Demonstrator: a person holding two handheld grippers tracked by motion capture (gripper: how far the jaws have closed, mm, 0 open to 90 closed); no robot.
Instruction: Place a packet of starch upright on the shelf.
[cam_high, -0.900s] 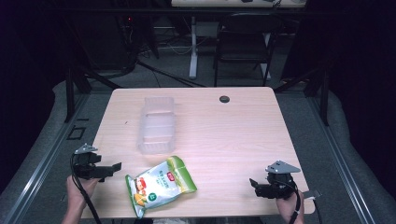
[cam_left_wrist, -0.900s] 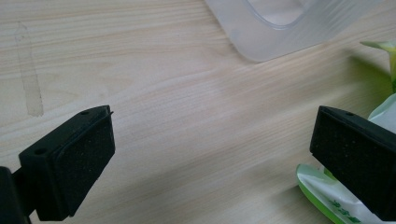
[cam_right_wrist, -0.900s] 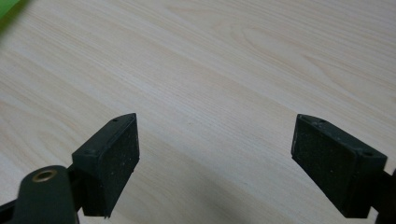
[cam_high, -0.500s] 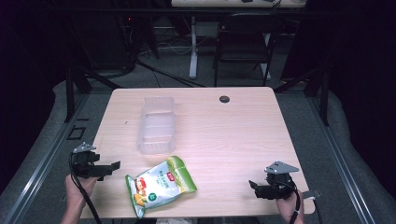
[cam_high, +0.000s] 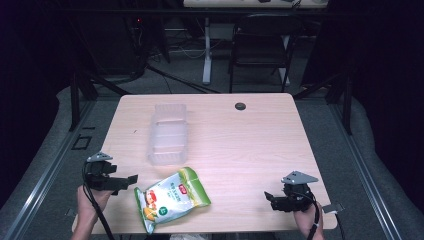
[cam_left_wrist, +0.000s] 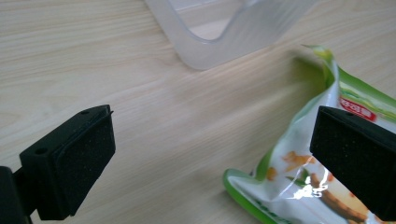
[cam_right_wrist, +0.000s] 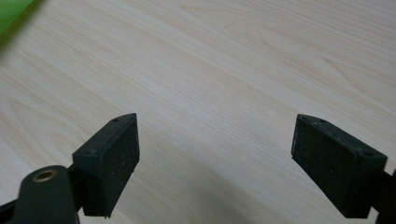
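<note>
You see a light wooden table with rounded corners. On it lie a clear plastic container, empty, left of centre; a green-and-white snack bag, flat, just beside the container's near end by the front edge; and a small dark round cap near the far edge.

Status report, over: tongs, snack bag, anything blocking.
Left tongs open beside the snack bag, not touching. Right tongs open over bare table. Clear container beyond bag, not blocking.
</note>
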